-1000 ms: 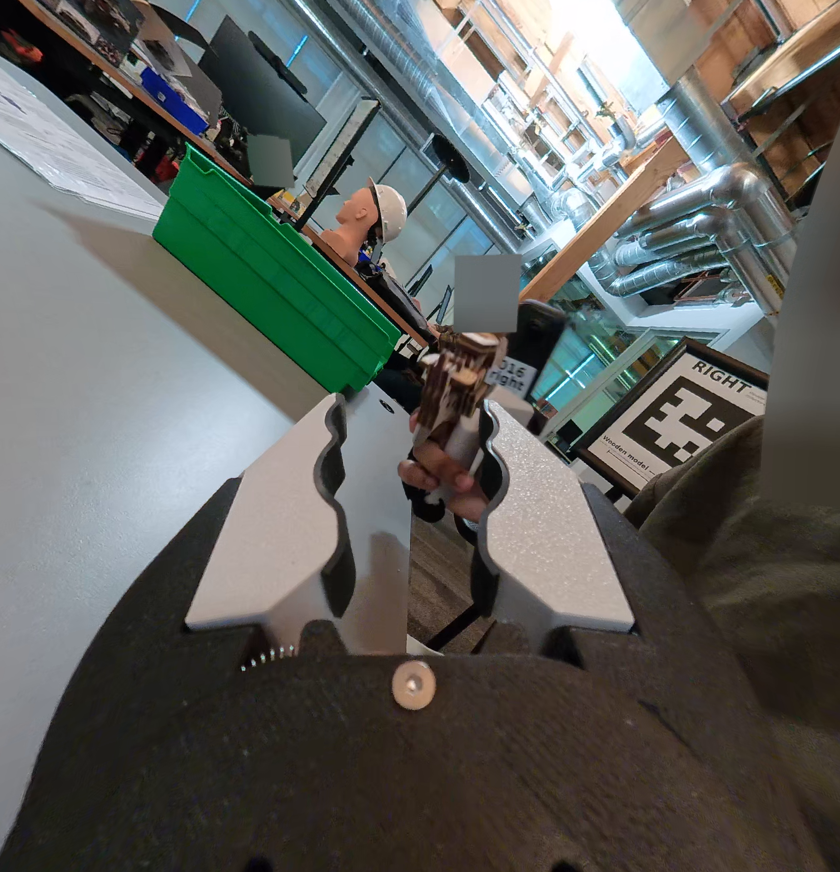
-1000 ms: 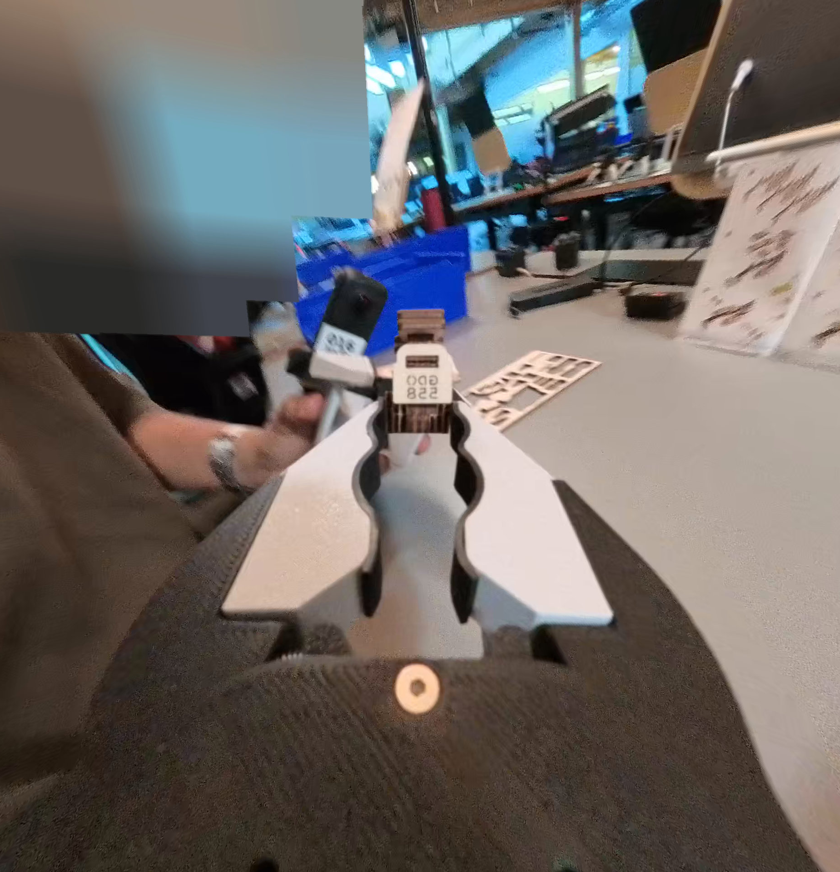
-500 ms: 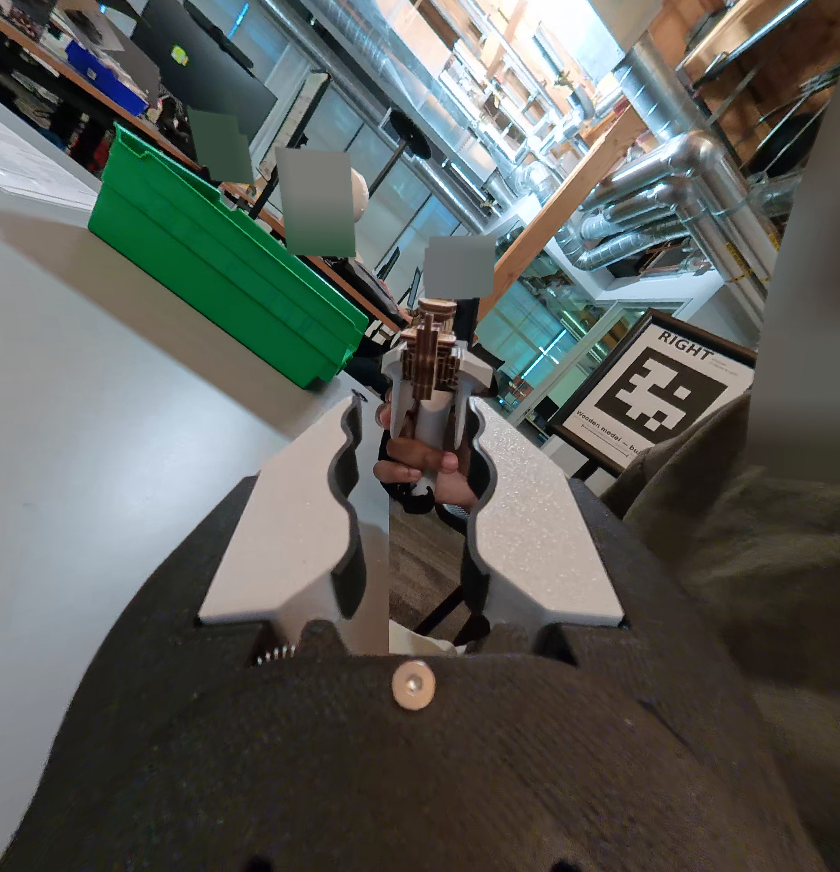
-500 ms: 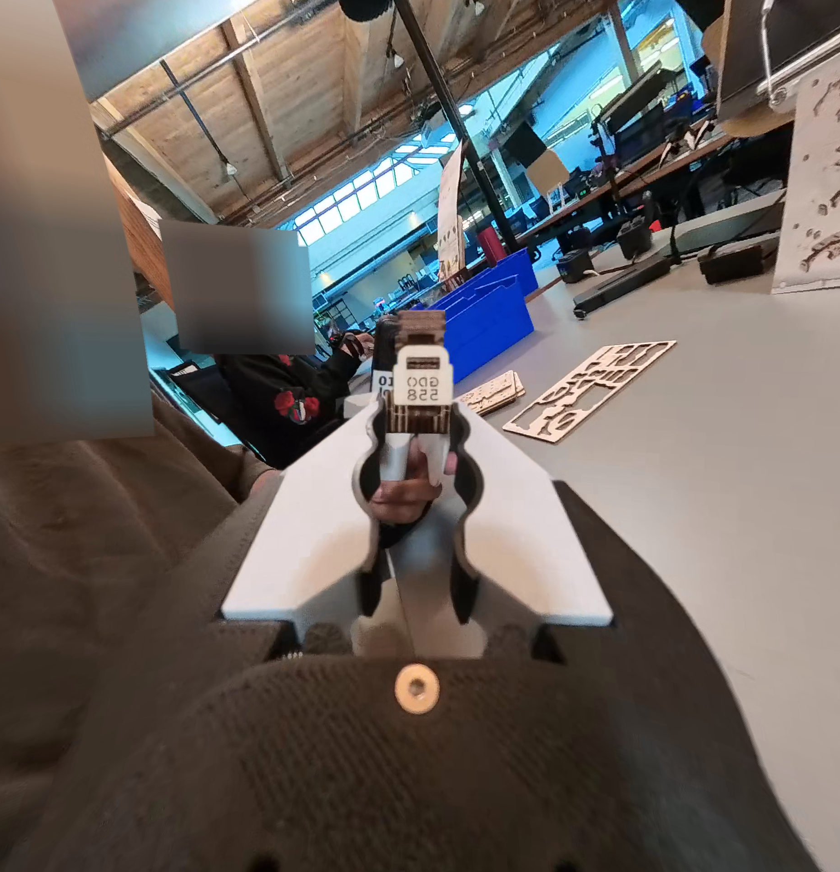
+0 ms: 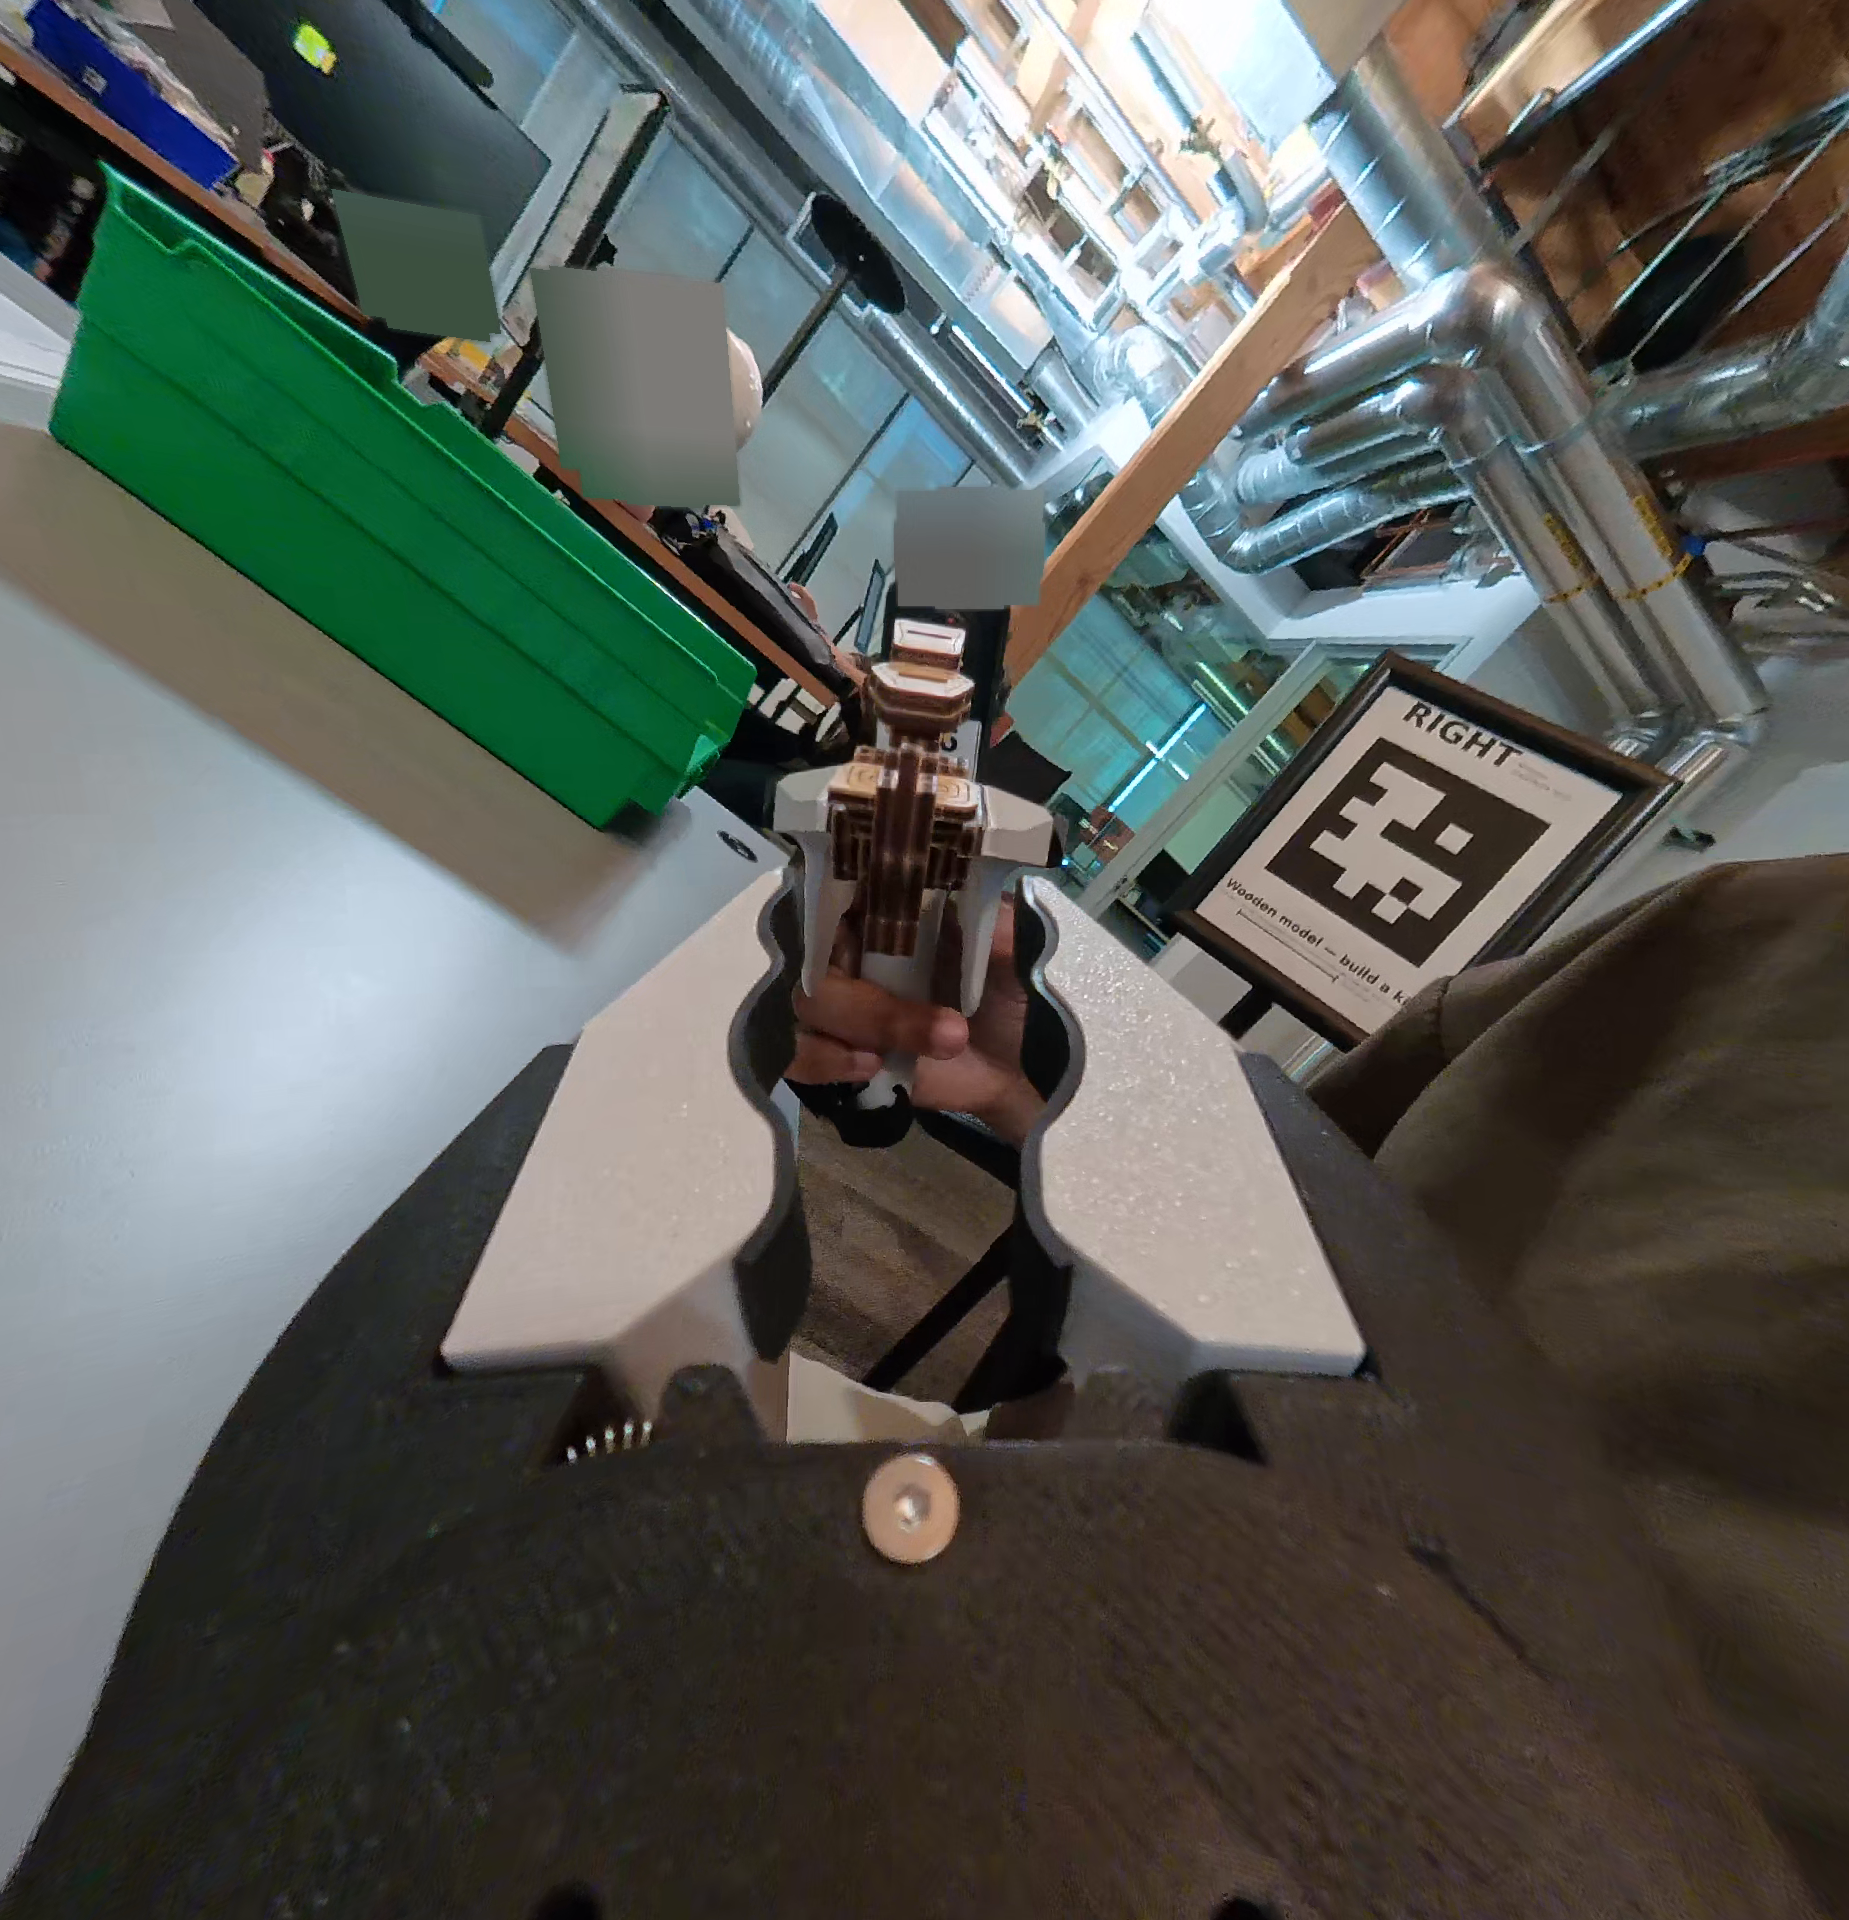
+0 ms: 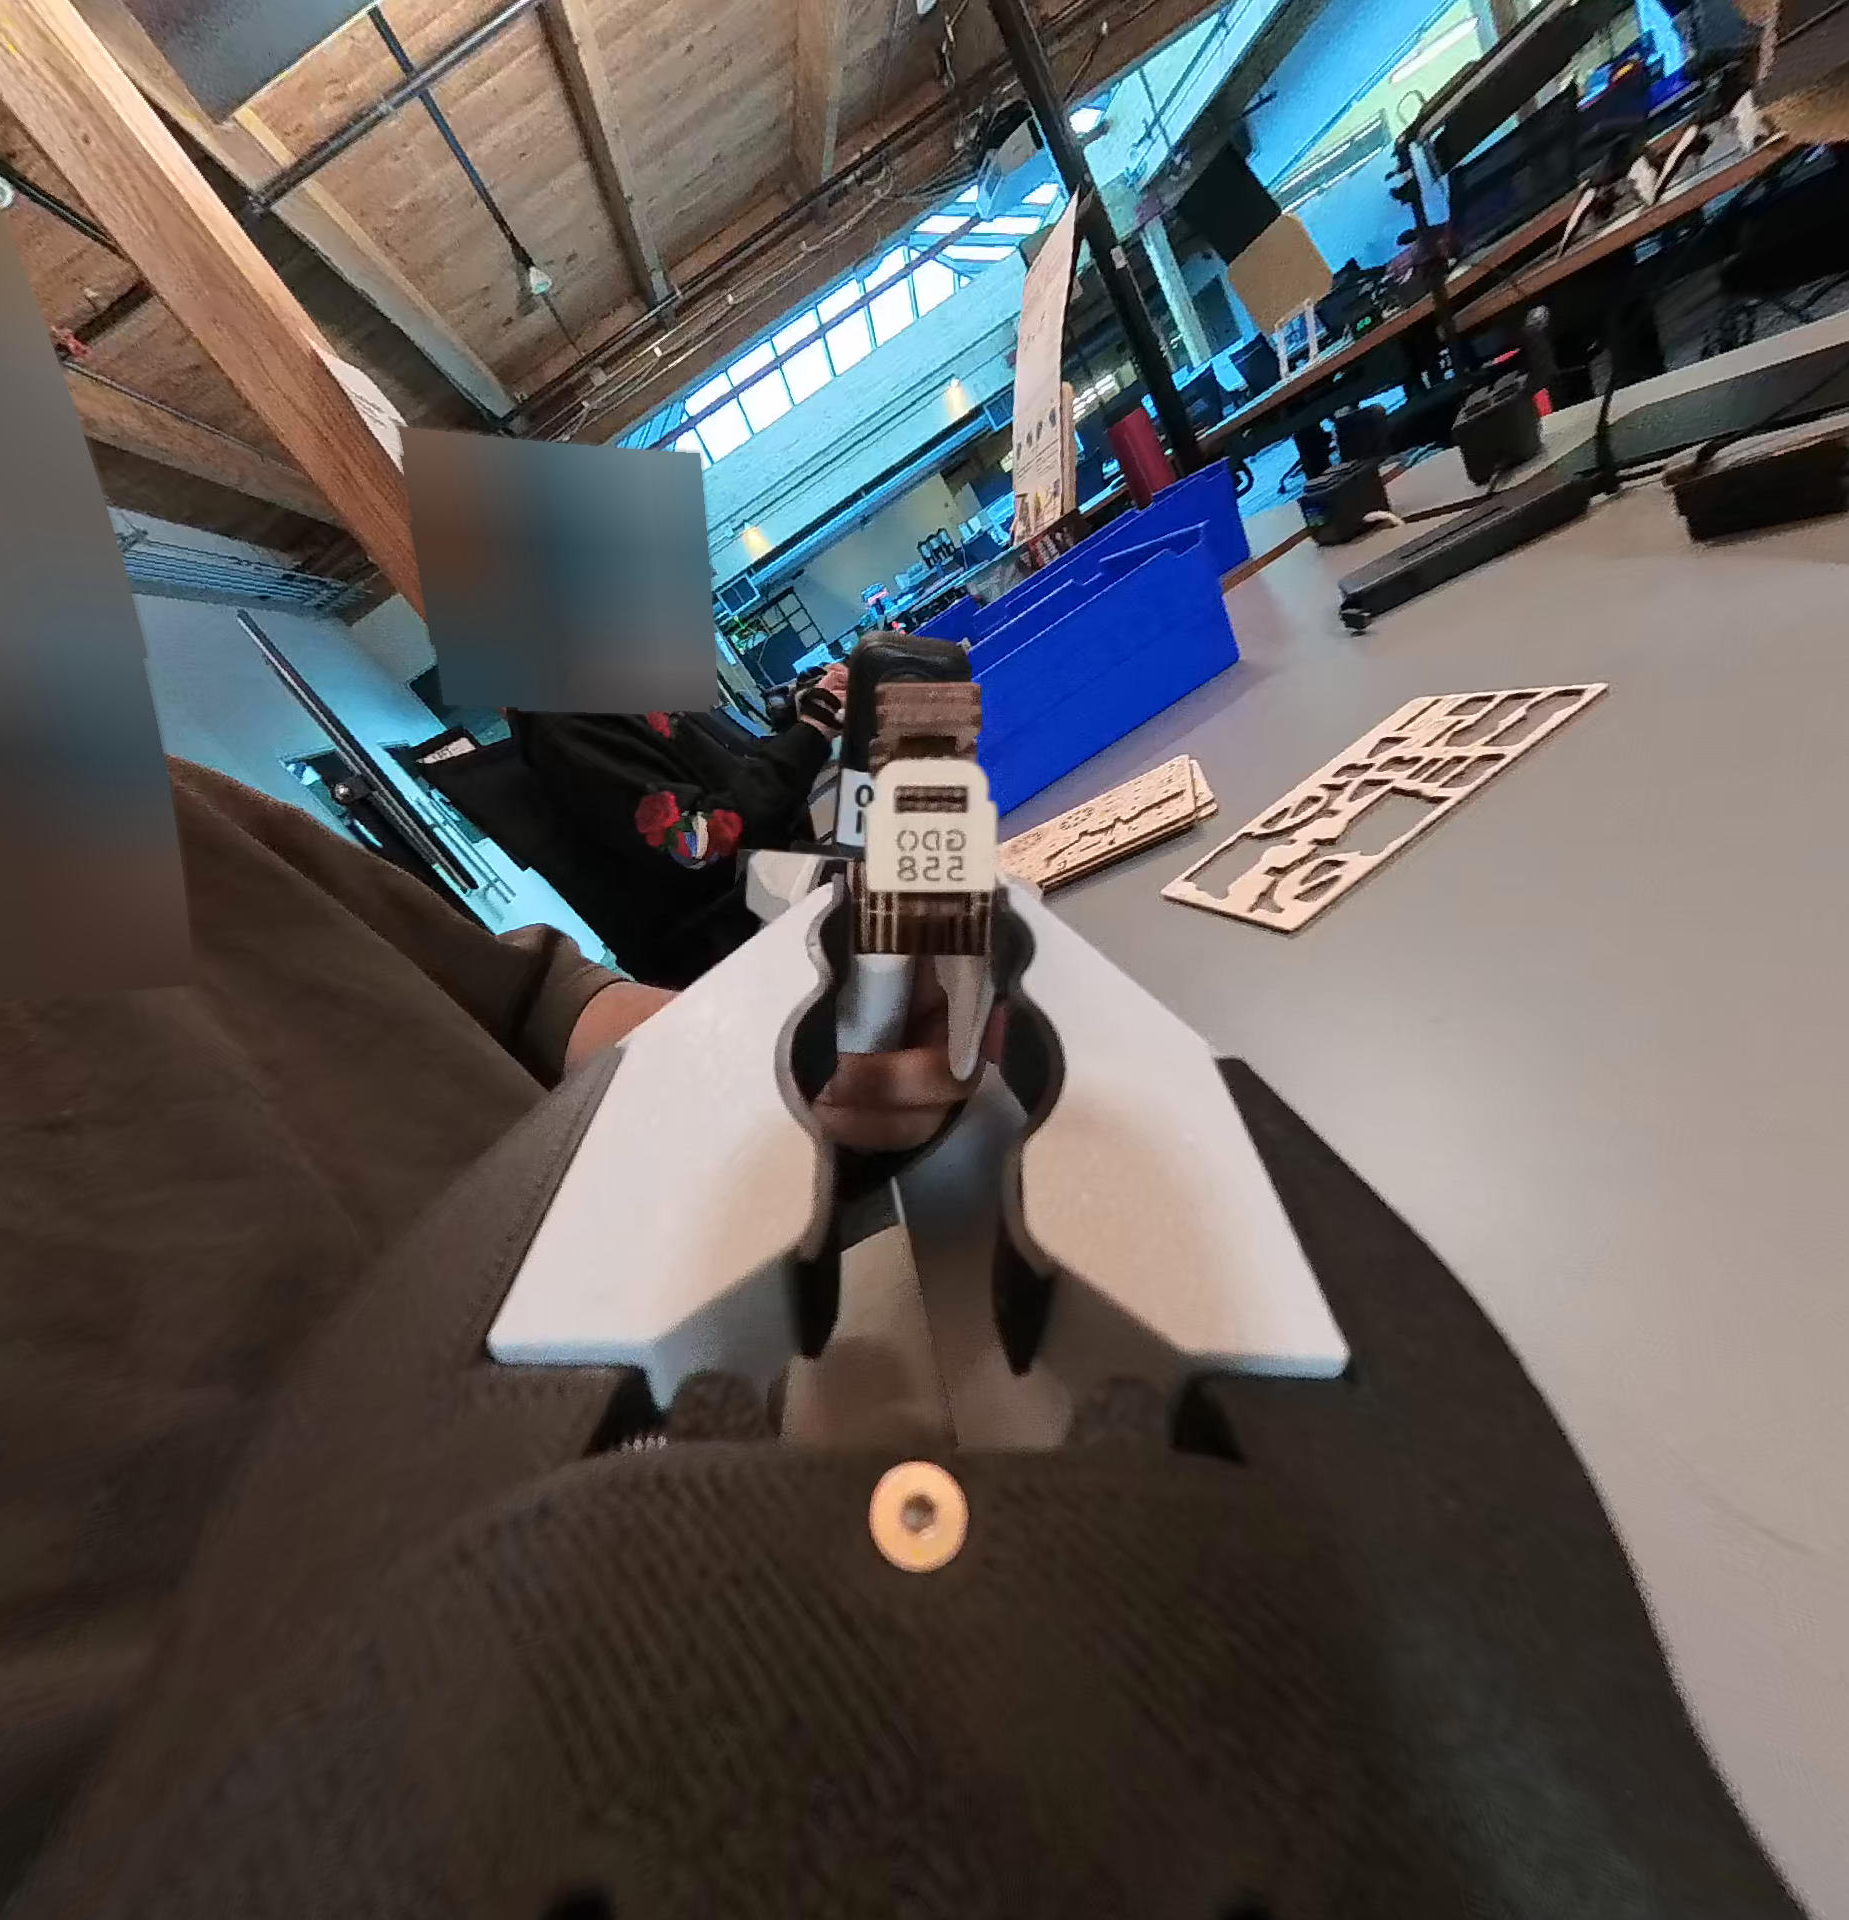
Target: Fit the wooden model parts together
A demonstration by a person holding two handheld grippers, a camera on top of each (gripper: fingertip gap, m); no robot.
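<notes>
Right wrist view: the right gripper (image 6: 920, 940) is clamped on the wooden model (image 6: 918, 920), its two white fingers pressed to either side of a dark, slotted block. A pale engraved plate stands upright on top of that block. The model sits right at the fingertips, raised clear of the grey table (image 6: 1522, 1143).

From the left wrist view, the left gripper (image 5: 904, 902) points straight at it with its jaws apart and nothing between them. The model lies just past its fingertips, in line with the gap. The person's right hand (image 5: 889, 1034) shows below, wrapped round the other tool's handle.

On progress, my reading is that the build is well along but not finished. Several layered pieces are already slotted into one stacked body with a stepped cap, which is a fair part of the work. The left tool carries no part, so no joint is being pressed at this instant — it looks more like a check or a hand-over. Whether every slot in the body is filled cannot be told from these angles.

Farther out on the table lie a cut-out sheet (image 6: 1387, 800) with most of its shapes gone and, beside it, a small stack of part sheets (image 6: 1107, 831) that seem largely intact — so more pieces probably remain. A blue bin (image 6: 1107, 644) stands behind them. On the other side are a green bin (image 5: 380, 520) and a framed marker sign (image 5: 1408, 842).
</notes>
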